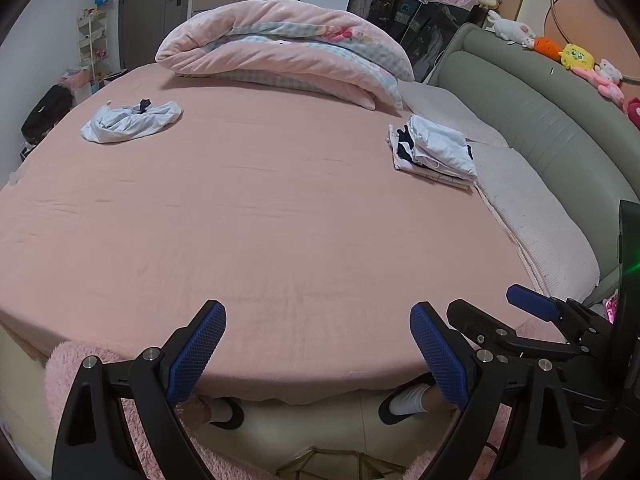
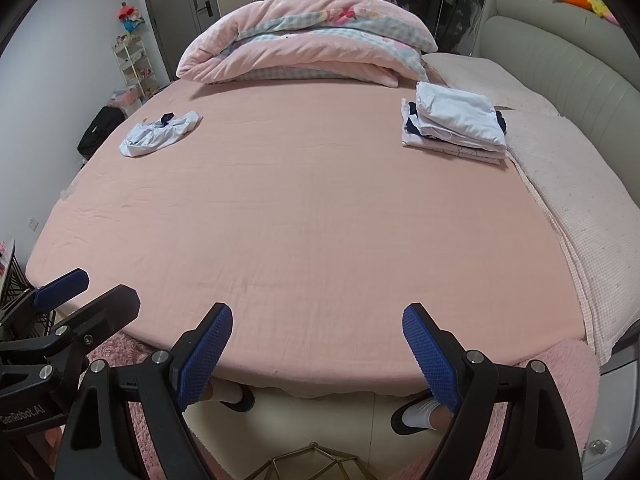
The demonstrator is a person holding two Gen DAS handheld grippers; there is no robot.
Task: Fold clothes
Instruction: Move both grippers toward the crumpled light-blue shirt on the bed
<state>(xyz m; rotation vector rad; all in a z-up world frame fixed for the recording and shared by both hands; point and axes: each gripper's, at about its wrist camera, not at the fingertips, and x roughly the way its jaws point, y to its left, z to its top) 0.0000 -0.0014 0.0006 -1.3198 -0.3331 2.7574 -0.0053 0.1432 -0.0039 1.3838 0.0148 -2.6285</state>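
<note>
folded stack (image 2: 456, 124) and crumpled garment (image 2: 160, 134) lie on bed (image 2: 300, 220).

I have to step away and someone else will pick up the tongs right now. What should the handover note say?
Left tongs: open, holding nothing, at the near edge of the bed.
Right tongs: open, holding nothing, beside the left.
Done: folded stack sits at the far right, by the pillows.
Left: one crumpled light blue garment lies at the far left of the bed, untouched. Spread it, fold it, add it to the stack.
</note>
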